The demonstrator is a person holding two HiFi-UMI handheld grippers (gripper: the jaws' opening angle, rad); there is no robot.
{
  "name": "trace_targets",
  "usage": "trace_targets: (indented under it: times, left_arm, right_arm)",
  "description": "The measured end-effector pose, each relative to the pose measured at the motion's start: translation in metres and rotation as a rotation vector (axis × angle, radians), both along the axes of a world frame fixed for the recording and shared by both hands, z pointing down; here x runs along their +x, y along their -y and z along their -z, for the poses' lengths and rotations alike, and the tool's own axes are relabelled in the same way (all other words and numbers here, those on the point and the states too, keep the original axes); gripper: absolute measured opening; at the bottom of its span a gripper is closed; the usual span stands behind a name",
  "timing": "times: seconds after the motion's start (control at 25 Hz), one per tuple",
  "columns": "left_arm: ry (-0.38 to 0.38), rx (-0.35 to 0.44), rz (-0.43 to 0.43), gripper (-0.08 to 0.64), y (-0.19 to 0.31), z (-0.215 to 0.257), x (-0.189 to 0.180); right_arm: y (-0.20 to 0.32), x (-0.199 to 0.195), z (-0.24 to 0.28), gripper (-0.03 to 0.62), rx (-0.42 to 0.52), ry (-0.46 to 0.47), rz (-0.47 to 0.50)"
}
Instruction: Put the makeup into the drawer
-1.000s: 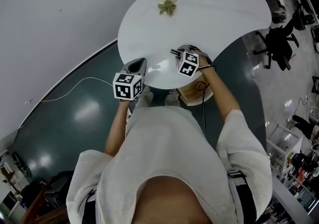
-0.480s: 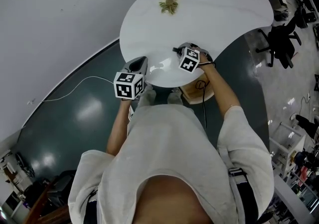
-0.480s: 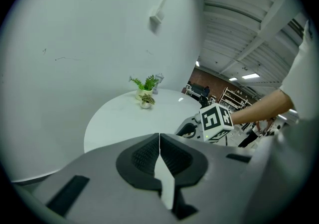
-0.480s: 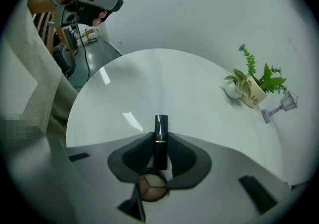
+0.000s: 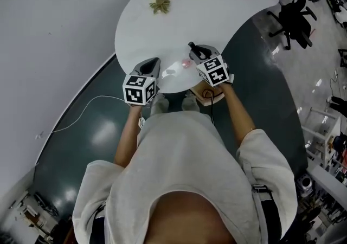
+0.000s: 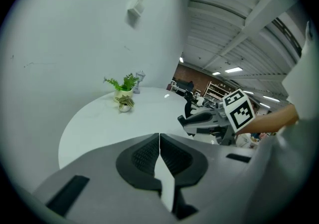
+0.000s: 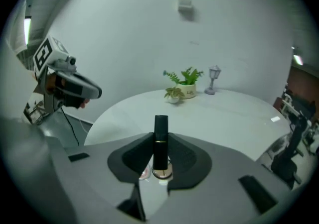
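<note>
While the right gripper (image 7: 160,144) pinches a black lipstick tube (image 7: 160,127) upright between its pads, its jaws having just been closing onto it, the tube is held over the near part of the white round table (image 5: 217,10), above two small round items (image 7: 166,172). Left gripper (image 6: 159,144): pads pressed together, at the table's near edge. Potted plant (image 7: 187,86): far rim.

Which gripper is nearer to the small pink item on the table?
Right. The right gripper, its jaws just closed on a black tube, hangs close beside the pink item. The left gripper sits farther off on its left, at the table edge.
</note>
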State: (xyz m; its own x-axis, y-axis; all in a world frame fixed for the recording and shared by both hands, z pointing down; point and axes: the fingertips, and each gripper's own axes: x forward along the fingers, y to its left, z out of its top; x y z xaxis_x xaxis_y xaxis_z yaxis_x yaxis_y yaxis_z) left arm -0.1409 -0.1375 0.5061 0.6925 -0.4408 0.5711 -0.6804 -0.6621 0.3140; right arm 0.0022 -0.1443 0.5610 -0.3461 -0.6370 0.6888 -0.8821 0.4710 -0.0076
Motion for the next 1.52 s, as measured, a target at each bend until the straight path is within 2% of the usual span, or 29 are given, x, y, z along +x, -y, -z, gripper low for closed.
trace_targets:
  times: [0.24, 0.44, 0.6, 0.92, 1.52]
  left_arm:
    - [-0.013, 0.011, -0.154, 0.011, -0.007, 0.002, 0.049]
    - [-0.020, 0.012, -0.284, 0.012, -0.019, 0.005, 0.087]
    - [-0.024, 0.011, -0.359, 0.012, -0.028, 0.003, 0.112]
    - [-0.002, -0.009, -0.418, 0.012, -0.039, -0.005, 0.134]
    - [0.066, -0.049, -0.355, 0.012, -0.015, -0.028, 0.119]
  right_arm:
    - [-0.036, 0.053, 0.039, 0.087, 0.097, 0.131, -0.310]
    - [-0.086, 0.094, 0.054, 0.087, 0.133, 0.174, -0.553]
    - [-0.121, 0.118, 0.044, 0.087, 0.115, 0.180, -0.675]
    - [-0.157, 0.128, -0.013, 0.087, -0.002, 0.249, -0.821]
    - [-0.147, 0.124, -0.187, 0.087, -0.366, 0.333, -0.972]
